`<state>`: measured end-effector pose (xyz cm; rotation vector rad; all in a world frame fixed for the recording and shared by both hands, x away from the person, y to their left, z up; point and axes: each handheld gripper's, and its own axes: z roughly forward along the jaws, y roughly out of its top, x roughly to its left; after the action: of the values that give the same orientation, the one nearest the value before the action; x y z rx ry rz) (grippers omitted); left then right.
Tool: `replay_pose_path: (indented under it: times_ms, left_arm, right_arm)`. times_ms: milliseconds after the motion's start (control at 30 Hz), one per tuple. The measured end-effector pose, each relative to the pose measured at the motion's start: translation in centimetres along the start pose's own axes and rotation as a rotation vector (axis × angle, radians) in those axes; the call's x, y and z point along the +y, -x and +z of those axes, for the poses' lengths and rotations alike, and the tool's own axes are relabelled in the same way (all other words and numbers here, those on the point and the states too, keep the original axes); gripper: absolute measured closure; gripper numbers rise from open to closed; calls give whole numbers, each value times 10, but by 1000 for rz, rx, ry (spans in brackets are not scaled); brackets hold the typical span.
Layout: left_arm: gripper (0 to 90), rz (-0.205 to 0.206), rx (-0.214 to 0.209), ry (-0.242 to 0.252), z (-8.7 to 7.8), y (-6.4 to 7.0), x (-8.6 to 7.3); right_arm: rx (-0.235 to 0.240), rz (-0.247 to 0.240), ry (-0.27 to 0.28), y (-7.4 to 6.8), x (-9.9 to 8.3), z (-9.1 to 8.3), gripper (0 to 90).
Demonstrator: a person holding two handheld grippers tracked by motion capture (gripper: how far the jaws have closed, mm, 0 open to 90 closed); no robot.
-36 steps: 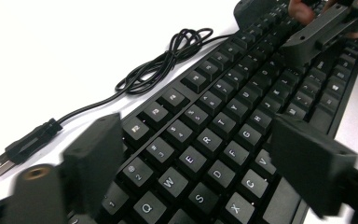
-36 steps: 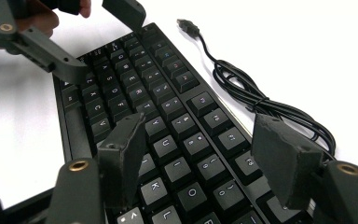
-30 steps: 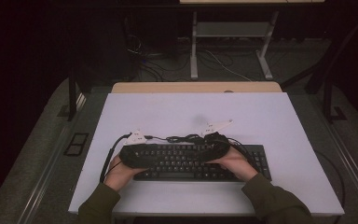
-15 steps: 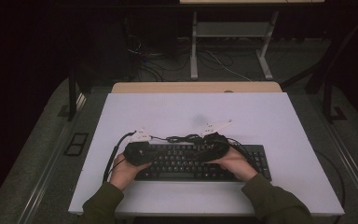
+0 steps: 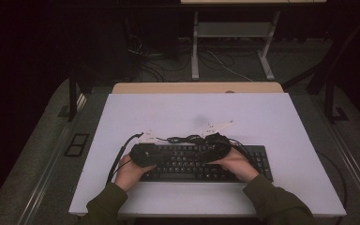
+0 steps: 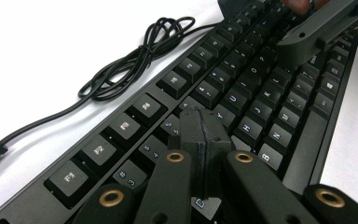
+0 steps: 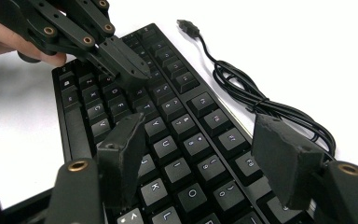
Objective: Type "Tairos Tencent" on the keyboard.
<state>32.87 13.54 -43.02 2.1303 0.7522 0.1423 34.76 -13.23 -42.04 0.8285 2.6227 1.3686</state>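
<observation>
Left tongs [image 6: 200,135] closed over keyboard [image 5: 206,161], right tongs [image 7: 200,158] spread above keys

Your hands hide the keyboard's [image 5: 187,161] middle keys in the high view; its coiled cable [image 7: 261,100] is cut off at the right gripper view's lower right.

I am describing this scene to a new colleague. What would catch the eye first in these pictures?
First comes the black keyboard lying near the front edge of the white table, with a hand at each end. Above its keys the left tool points down with jaws closed together, while the right tool hangs over the keys with jaws wide apart. Behind the keyboard its black cable lies in a loose bundle on the table.
</observation>
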Motion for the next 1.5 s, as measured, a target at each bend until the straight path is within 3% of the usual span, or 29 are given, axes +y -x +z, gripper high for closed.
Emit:
replay_pose_path:
  times_ms: [933, 1500]
  left_arm:
    - [894, -5, 4, -43, 4, -1, -2]
    - [893, -13, 4, 16, -8, 1, 2]
  right_arm:
    - [-4, -5, 1, 0, 0, 0, 343]
    - [-4, -4, 1, 0, 0, -1, 342]
